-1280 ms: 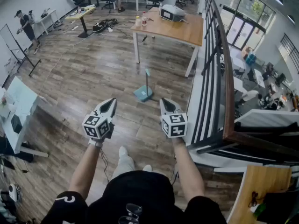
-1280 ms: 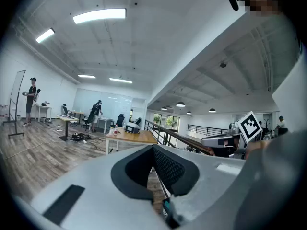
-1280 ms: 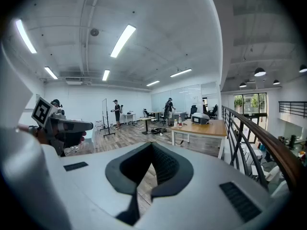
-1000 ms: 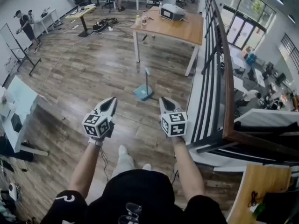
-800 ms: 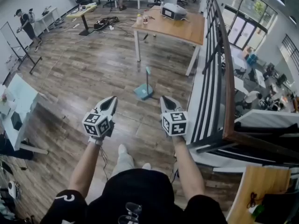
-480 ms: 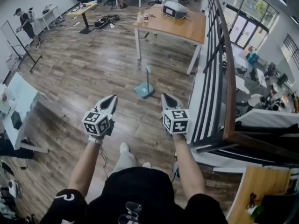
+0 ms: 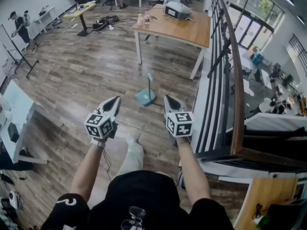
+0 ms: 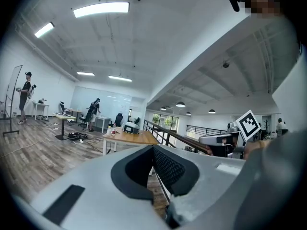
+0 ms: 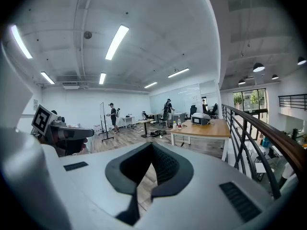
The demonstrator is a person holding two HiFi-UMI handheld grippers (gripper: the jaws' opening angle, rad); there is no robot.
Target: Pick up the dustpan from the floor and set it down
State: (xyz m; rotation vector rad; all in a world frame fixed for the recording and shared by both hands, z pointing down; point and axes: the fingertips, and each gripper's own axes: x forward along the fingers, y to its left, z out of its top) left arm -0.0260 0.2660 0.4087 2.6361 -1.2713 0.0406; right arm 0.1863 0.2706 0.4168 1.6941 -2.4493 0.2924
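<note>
A teal dustpan (image 7: 145, 97) with an upright handle stands on the wooden floor ahead of me, in front of the wooden table (image 7: 192, 32). In the head view my left gripper (image 7: 115, 101) is held out at chest height, short of the dustpan and to its left. My right gripper (image 7: 167, 99) is level with it on the dustpan's right. Both are shut and empty, well above the floor. In the left gripper view the left gripper's (image 8: 153, 149) pads meet at the tip. The right gripper (image 9: 152, 145) looks the same in its own view.
A black railing with a wooden top rail (image 7: 229, 71) runs along my right. The wooden table carries a grey device (image 7: 175, 11) and bottles (image 7: 143, 19). A white table (image 7: 17, 111) stands at the left. Cables (image 7: 108, 22), desks and a person (image 7: 19, 25) are farther back.
I have stepped forward across the floor; one foot has swung ahead. Both grippers were carried along with me, still shut and side by side. The dustpan has not moved.
</note>
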